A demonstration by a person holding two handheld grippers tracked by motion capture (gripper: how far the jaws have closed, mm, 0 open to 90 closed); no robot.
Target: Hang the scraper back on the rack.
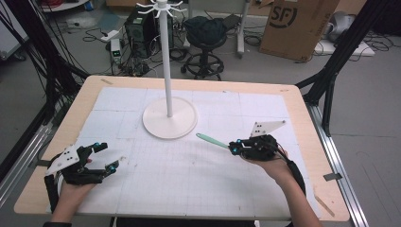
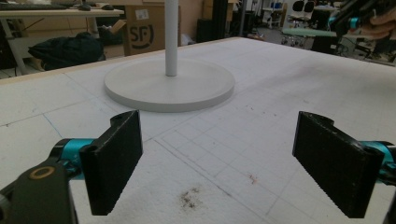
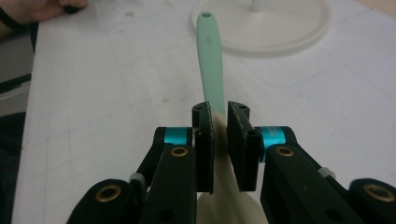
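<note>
Right gripper view — right gripper [image 3: 219, 140] clamps a mint-green, cream-bladed silicone spatula [image 3: 210, 60], handle pointing toward the round white stand base [image 3: 280, 28]; blade cropped below. Left gripper [image 2: 219, 158] gapes wide, empty.

In the right gripper view, the cream blade of the spatula [image 3: 219, 140] is mostly hidden between the jaws and cut off by the bottom edge. In the high view, the stand [image 1: 169, 118] loses its top at the upper edge.
</note>
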